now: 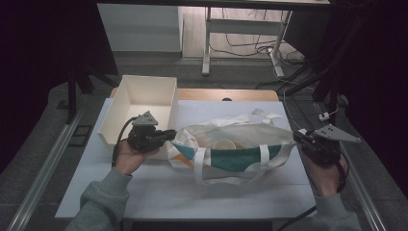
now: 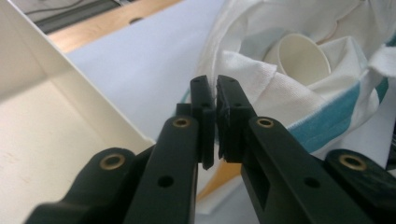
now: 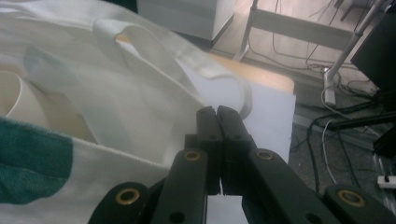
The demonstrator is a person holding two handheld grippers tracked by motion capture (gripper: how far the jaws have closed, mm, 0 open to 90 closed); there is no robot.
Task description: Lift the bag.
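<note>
A white cloth tote bag [image 1: 240,130] with a teal band hangs stretched between my two grippers above the white table [image 1: 159,192]. Its mouth gapes upward, and a pale paper cup [image 1: 224,144] lies on its side inside. My left gripper [image 1: 172,134] is shut on the bag's left rim. In the left gripper view the jaws [image 2: 215,84] pinch a thin fold of cloth, with the cup [image 2: 301,58] just beyond. My right gripper [image 1: 296,136] is shut on the bag's right end. In the right gripper view the closed jaws [image 3: 217,112] meet the bag's edge [image 3: 116,93].
An open white box [image 1: 119,98] stands at the table's back left, close beside my left hand. One bag handle [image 1: 226,180] droops onto the table in front. Behind the table are a desk frame [image 1: 207,43] and cables on the floor [image 1: 250,48].
</note>
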